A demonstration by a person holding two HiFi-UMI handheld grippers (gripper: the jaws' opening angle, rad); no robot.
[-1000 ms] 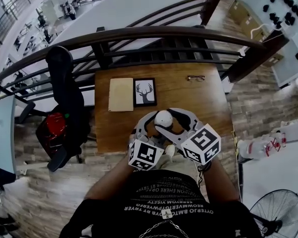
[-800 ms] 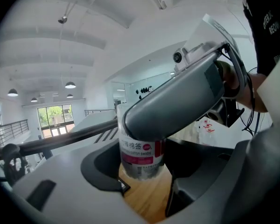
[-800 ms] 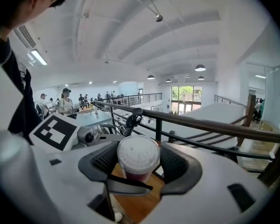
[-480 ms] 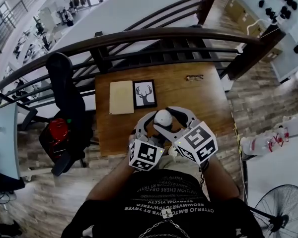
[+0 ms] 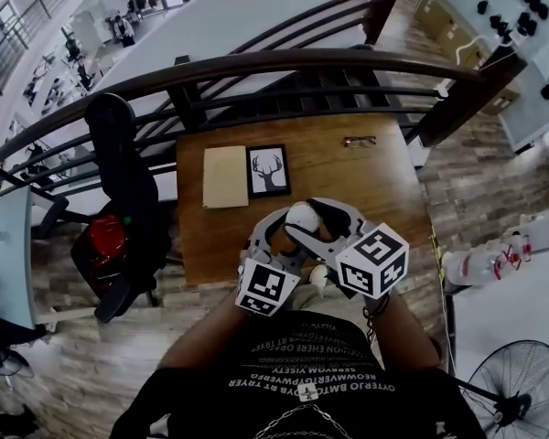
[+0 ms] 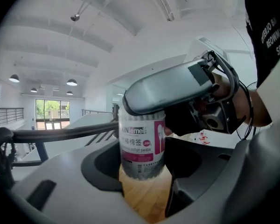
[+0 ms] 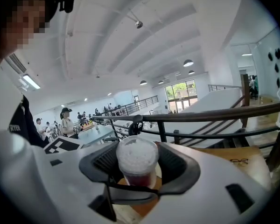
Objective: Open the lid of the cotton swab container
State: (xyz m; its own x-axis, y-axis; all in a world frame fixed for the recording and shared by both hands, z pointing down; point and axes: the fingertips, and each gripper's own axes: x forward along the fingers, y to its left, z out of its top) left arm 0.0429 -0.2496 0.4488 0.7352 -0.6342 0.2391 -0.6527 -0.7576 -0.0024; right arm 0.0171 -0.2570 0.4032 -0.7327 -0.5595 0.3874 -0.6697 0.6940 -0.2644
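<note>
At the far left a black chair [image 5: 119, 154] stands by the wooden table [image 5: 384, 190], a red bag [image 5: 105, 240] beside it. On the table lie a tan pad [image 5: 224, 176] and, just to its right, a framed deer picture [image 5: 268, 170]. Above the table's near edge the left gripper [image 6: 144, 181] is clamped on the body of the cotton swab container [image 6: 141, 148], which stands upright between its jaws, clear of the wood. The right gripper [image 7: 137, 164] comes in from the other side and grips the white lid [image 7: 137, 155]; its pads appear to press both sides, though the contact is hard to make out. Glasses [image 5: 360, 143] lie farther right, near the railing.
</note>
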